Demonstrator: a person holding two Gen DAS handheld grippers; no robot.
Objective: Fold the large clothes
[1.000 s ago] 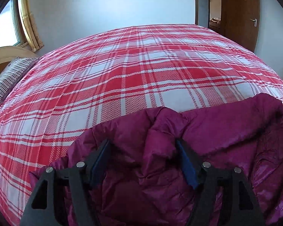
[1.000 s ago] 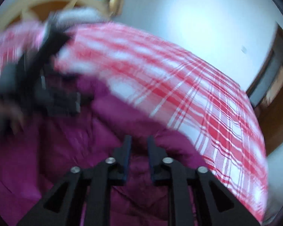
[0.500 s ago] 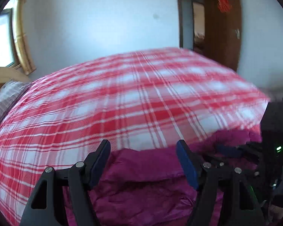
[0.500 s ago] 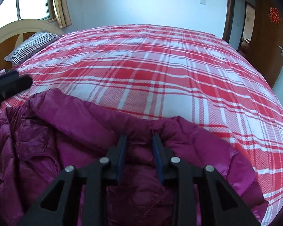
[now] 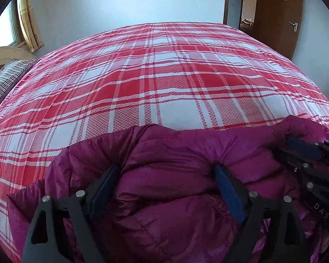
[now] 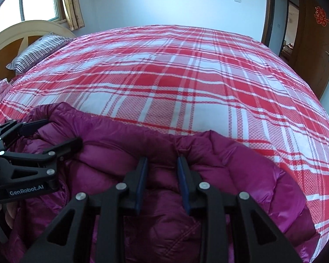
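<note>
We see a puffy magenta jacket (image 5: 175, 188) bunched on the plaid bedspread (image 5: 164, 76) (striped pillow (image 6: 37, 50) far left). Our left gripper (image 5: 164, 182), jaws just widened, straddles a fold unpressed; our right gripper (image 6: 162, 171) pinches the jacket.

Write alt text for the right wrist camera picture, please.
A handheld black right gripper pinches a fold of a puffy magenta jacket lying on a bed with a red-and-white plaid cover. At left, the left gripper stands open over the jacket.

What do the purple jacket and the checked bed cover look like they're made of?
Jacket: probably thin nylon or polyester shell with puffy fill; glossy sheen, stitched quilted channels, fine crinkles. Bed cover: likely woven cotton; matte, with a visible checked weave.
</note>
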